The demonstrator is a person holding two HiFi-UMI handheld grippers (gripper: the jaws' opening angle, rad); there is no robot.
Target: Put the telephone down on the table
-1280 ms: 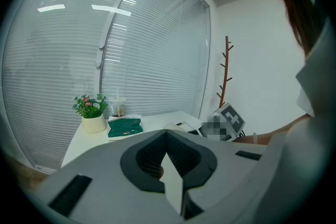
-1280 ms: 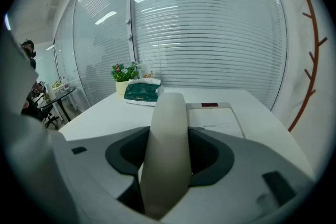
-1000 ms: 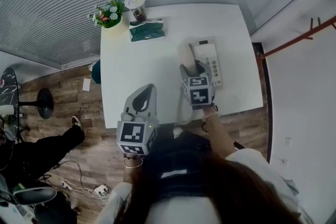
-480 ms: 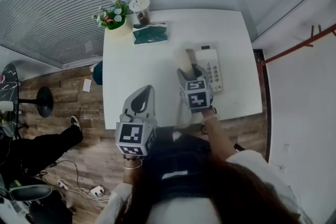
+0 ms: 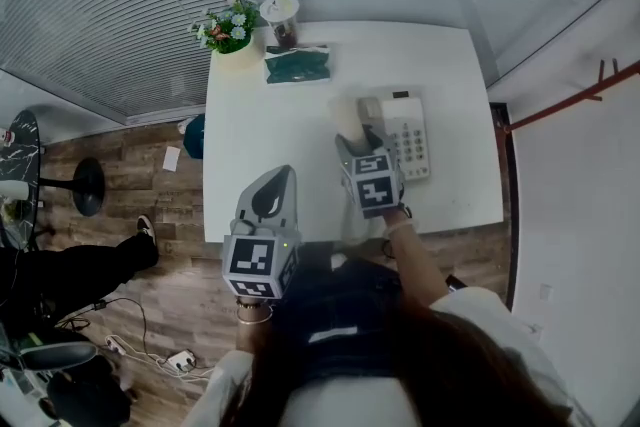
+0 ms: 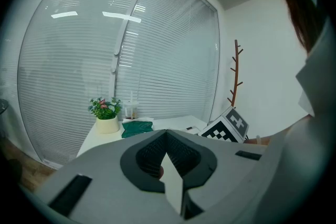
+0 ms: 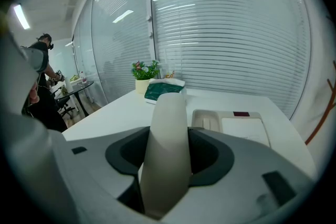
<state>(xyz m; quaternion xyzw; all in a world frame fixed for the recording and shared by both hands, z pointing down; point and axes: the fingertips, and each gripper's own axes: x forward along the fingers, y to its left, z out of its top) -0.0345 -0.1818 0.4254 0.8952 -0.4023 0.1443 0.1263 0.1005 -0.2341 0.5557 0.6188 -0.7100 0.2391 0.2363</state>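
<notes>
My right gripper (image 5: 362, 143) is shut on the beige telephone handset (image 5: 350, 115), which it holds over the white table (image 5: 260, 145) just left of the telephone base (image 5: 408, 133). In the right gripper view the handset (image 7: 168, 139) stands up between the jaws of the right gripper (image 7: 169, 136), with the base (image 7: 239, 126) ahead to the right. My left gripper (image 5: 272, 190) hovers at the table's near edge. Its jaws meet at the tips with nothing in them, as the left gripper view shows at the left gripper (image 6: 167, 134).
At the table's far left stand a flower pot (image 5: 232, 30), a cup (image 5: 283, 15) and a green packet (image 5: 297, 65). Blinds close off the far side. A reddish coat stand (image 5: 570, 85) is at the right. A person's leg (image 5: 90, 280) and cables lie on the wood floor at left.
The head view has shifted a little, so the table sits lower in the frame. The right gripper still holds the handset beside the base; the left gripper has barely moved.
</notes>
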